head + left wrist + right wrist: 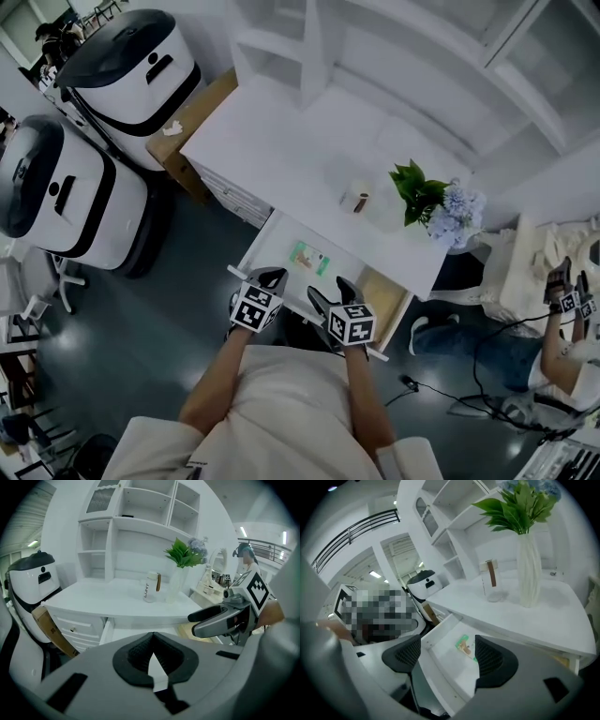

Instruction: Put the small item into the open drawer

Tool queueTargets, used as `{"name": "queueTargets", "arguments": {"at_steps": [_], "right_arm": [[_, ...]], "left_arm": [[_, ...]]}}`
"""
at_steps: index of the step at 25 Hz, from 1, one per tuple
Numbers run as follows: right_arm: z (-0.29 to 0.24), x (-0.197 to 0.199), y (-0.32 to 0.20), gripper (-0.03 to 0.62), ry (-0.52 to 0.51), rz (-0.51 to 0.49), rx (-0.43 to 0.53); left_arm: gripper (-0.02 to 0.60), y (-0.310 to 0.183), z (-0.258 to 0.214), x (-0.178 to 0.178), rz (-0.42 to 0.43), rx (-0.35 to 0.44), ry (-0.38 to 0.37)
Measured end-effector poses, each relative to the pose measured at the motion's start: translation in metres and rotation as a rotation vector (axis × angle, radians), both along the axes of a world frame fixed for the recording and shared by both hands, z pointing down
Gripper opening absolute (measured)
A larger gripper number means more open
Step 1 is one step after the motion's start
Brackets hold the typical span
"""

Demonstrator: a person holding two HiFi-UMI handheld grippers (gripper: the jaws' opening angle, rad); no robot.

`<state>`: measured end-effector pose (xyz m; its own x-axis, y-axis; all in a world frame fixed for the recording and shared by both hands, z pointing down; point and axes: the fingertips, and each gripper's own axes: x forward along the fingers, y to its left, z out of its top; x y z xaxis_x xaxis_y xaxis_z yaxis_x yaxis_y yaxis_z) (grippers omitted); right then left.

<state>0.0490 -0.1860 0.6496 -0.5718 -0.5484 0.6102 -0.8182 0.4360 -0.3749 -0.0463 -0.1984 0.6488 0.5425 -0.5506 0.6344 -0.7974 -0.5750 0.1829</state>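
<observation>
The small item, a flat green-and-white packet (307,257) (465,646), lies inside the open white drawer (258,246) (440,667) under the white desk (281,150). My right gripper (331,292) (446,653) is open above the drawer's near edge, holding nothing; the packet shows between its pads. My left gripper (272,276) (152,637) hovers by the drawer's front left, its pads meeting at the tips with nothing held. In the left gripper view the right gripper (215,618) shows at the right.
A cup with a brown handle (356,197) (151,587) (491,581) and a vase of greenery and blue flowers (436,202) (529,569) stand on the desk. White shelves (309,47) rise behind. Two white machines (122,66) (56,187) and a cardboard box (192,117) stand left; another person (562,319) sits right.
</observation>
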Motion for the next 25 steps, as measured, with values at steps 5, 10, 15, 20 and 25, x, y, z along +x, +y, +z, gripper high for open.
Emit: {"name": "queueTargets", "arguments": {"at_steps": [5,10,15,20,25], "right_arm": [[0.002,0.006,-0.005,0.373,0.015,0.005,0.004],[0.004,0.009,-0.015,0.299,0.027,0.013,0.013],[0.009,0.015,-0.025,0.215,0.022,0.053,0.001],[0.011,0.018,-0.026,0.065,-0.046,0.108,-0.023],[0.005,0.007,-0.022,0.025,-0.085,0.057,-0.031]], "left_arm": [[0.015,-0.004,0.004,-0.002,-0.01,0.0,-0.004],[0.015,-0.007,0.007,-0.004,-0.013,0.001,-0.015],[0.015,-0.012,0.005,-0.001,-0.016,0.008,-0.012],[0.015,-0.007,0.009,-0.001,-0.016,-0.005,-0.012],[0.015,-0.006,0.008,0.001,-0.008,-0.009,-0.004]]}}
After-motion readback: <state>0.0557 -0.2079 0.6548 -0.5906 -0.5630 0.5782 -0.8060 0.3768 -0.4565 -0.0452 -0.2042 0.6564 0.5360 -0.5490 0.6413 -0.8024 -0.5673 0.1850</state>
